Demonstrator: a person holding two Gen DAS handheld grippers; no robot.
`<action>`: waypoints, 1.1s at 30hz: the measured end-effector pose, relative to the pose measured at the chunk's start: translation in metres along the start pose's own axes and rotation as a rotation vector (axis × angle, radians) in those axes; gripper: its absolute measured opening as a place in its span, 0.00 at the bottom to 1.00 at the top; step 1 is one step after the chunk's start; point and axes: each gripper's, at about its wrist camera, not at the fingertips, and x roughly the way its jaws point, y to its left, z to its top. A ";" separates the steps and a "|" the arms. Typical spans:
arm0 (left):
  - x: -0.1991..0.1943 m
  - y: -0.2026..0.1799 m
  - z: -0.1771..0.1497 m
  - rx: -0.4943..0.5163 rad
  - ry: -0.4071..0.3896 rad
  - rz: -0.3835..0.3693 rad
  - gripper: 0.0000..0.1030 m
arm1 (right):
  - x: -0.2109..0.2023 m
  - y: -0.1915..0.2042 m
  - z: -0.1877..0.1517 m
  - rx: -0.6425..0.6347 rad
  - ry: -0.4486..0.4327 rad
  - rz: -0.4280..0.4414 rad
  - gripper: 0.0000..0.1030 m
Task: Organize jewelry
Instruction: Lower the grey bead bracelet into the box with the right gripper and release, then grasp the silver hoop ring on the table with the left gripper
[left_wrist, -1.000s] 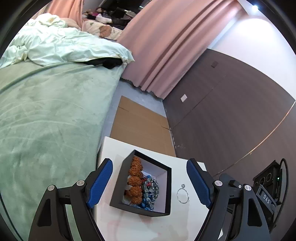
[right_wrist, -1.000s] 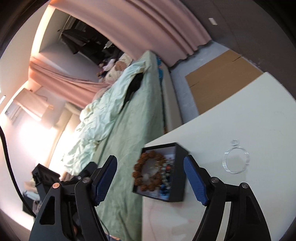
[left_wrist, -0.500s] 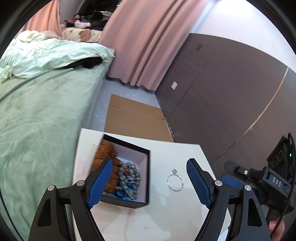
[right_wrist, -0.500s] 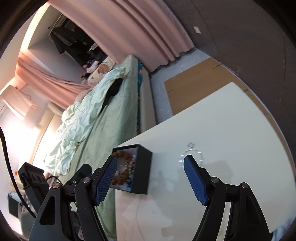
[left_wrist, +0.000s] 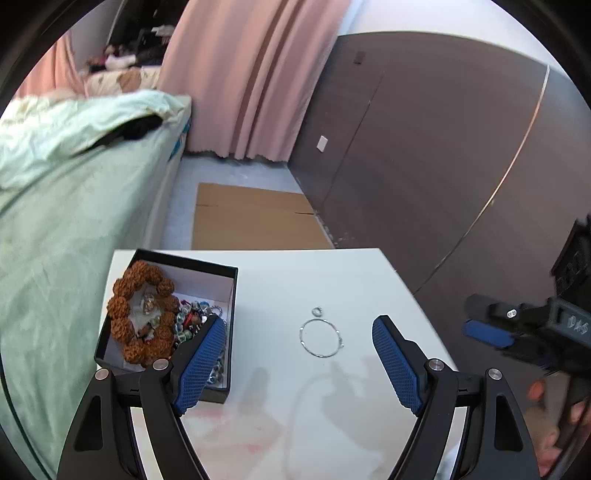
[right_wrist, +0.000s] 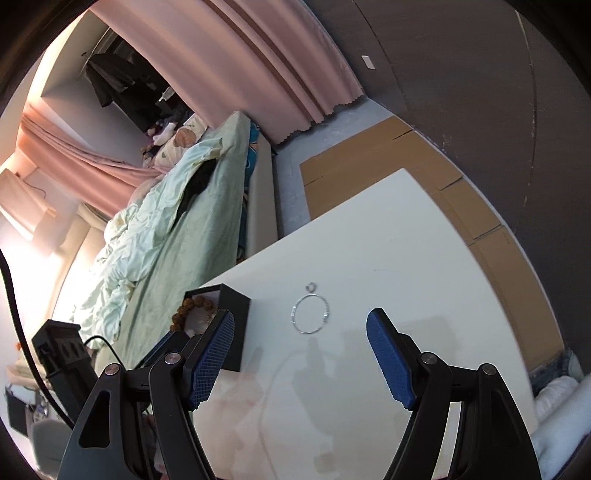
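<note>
A black box (left_wrist: 229, 275) with a white inside stands at the left of the white table (left_wrist: 332, 269). It holds a brown bead bracelet (left_wrist: 125, 295) and several coloured bead pieces (left_wrist: 192, 314). A thin silver bangle (left_wrist: 320, 338) and a small silver ring (left_wrist: 317, 311) lie on the table right of the box; both also show in the right wrist view, the bangle (right_wrist: 310, 314) and the ring (right_wrist: 311, 286). My left gripper (left_wrist: 299, 345) is open and empty, just short of the bangle. My right gripper (right_wrist: 300, 338) is open and empty, near the bangle too.
A bed with a green cover (left_wrist: 66, 221) runs along the table's left side. Flat cardboard (left_wrist: 251, 218) lies on the floor beyond the table. A dark wall (left_wrist: 424, 147) and pink curtains (left_wrist: 251, 74) stand behind. The right gripper's body (left_wrist: 524, 328) shows at the right edge.
Both grippers have swung right, away from the box, so the bangle now lies between each pair of fingers. Both stayed open. The jewelry has not moved.
</note>
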 end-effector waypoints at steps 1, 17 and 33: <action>0.003 -0.003 -0.001 0.009 0.005 -0.002 0.81 | -0.002 -0.004 0.000 0.005 0.002 0.004 0.73; 0.065 -0.048 -0.016 0.151 0.152 -0.028 0.87 | -0.011 -0.050 0.015 0.128 0.023 -0.027 0.73; 0.122 -0.051 -0.033 0.192 0.275 0.082 0.87 | -0.020 -0.073 0.029 0.166 0.022 -0.020 0.73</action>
